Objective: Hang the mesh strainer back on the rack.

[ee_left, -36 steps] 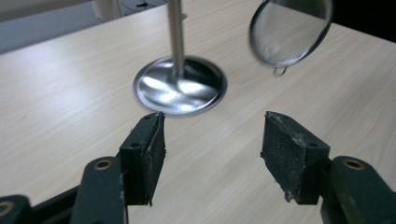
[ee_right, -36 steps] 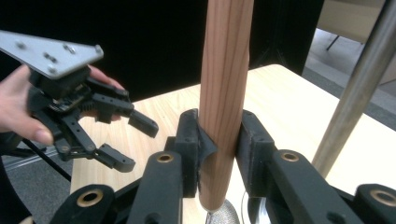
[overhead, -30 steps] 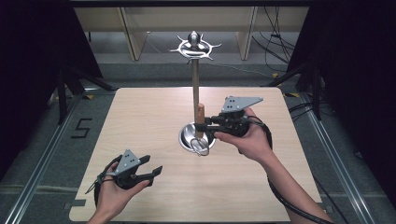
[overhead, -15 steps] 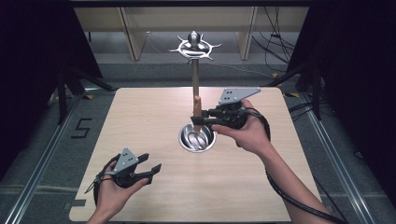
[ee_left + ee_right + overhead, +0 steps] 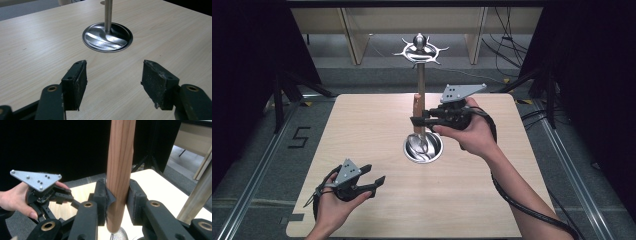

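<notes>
Two grippers work here: the right gripper [image 5: 416,121] has its jaws clamped on a wooden handle [image 5: 120,170], held upright beside the steel post [image 5: 421,95] above the round base [image 5: 423,148]. Hanging it on the hook crown [image 5: 420,50] seems the step in hand; next, lift higher. The left gripper [image 5: 373,182] rests near-left on the tabletop [image 5: 362,125], jaws wide, empty. What hangs below the handle is cut off.
</notes>
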Demonstrator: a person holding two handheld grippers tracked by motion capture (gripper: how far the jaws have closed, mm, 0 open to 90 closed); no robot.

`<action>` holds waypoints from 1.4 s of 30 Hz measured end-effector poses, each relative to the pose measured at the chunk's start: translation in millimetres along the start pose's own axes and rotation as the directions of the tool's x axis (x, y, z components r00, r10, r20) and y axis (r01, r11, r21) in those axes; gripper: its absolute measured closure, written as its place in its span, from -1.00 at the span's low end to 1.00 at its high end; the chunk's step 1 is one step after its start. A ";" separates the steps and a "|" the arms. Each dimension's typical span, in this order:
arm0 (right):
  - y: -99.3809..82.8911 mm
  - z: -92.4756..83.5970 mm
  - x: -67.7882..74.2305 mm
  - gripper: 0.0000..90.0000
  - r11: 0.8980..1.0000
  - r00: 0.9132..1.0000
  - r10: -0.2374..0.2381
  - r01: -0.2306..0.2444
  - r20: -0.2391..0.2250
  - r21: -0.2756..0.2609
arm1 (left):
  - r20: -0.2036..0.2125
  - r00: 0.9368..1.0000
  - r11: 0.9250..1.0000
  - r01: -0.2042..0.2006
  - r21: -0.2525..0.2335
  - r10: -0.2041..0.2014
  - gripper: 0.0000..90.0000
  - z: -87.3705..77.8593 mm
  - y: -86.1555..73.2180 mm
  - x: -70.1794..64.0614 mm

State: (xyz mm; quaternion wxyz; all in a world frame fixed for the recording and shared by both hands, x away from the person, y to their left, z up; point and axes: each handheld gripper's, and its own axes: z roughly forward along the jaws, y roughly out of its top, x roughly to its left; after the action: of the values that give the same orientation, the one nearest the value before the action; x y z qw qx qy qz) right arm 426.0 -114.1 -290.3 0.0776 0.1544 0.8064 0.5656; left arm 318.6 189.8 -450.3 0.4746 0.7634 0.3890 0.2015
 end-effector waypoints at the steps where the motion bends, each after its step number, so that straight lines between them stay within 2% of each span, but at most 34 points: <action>1: 1.7 0.0 -0.7 0.63 1.000 1.000 0.002 -0.002 -0.013 0.005 | 0.000 1.000 1.000 0.000 -0.002 0.000 -0.20 0.1 0.1 -0.3; 6: 7.2 1.7 -1.9 0.63 1.000 1.000 -0.008 0.008 -0.007 0.002 | -0.003 1.000 1.000 0.001 -0.005 -0.001 -0.21 0.4 0.6 -0.9; 12: 11.5 3.1 -3.3 0.63 1.000 1.000 -0.007 0.007 -0.011 -0.002 | -0.003 1.000 1.000 -0.019 -0.003 0.019 -0.21 -0.4 1.3 -1.0; 13: 12.0 3.1 -2.9 0.63 1.000 1.000 -0.003 0.003 -0.008 -0.003 | -0.003 1.000 1.000 -0.007 -0.005 0.007 -0.21 -0.3 1.1 -1.6; 21: 16.3 2.9 -3.2 0.63 1.000 1.000 0.000 0.000 -0.012 -0.001 | -0.005 1.000 1.000 -0.007 -0.005 0.007 -0.22 0.0 1.4 -1.8; 22: 17.3 3.2 -4.3 0.63 1.000 1.000 -0.011 0.011 -0.008 -0.006 | -0.005 1.000 1.000 -0.018 -0.004 0.018 -0.22 -0.2 1.7 -1.4; 27: 19.0 4.0 -4.9 0.63 1.000 1.000 -0.002 0.002 -0.014 -0.004 | -0.006 1.000 1.000 -0.018 -0.003 0.018 -0.22 -0.2 1.6 -1.4; 33: 20.4 4.9 -5.6 0.63 1.000 1.000 -0.007 0.007 -0.009 -0.016 | -0.005 1.000 1.000 -0.013 -0.002 0.013 -0.22 0.3 1.5 -2.1; 39: 22.7 4.3 -6.1 0.63 1.000 1.000 -0.003 0.003 -0.008 -0.006 | -0.004 1.000 1.000 -0.005 -0.007 0.005 -0.22 0.6 2.0 -2.9; 42: 24.8 4.5 -8.1 0.63 1.000 1.000 -0.011 0.011 -0.006 -0.012 | -0.003 1.000 1.000 -0.012 -0.005 0.012 -0.22 0.8 2.0 -2.9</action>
State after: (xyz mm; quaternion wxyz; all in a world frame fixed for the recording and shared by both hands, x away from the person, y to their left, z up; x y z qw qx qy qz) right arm 439.0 -105.1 -269.1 0.0792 0.1477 0.8041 0.5704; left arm 318.2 186.6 -448.7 0.4749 0.7642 0.3845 0.2064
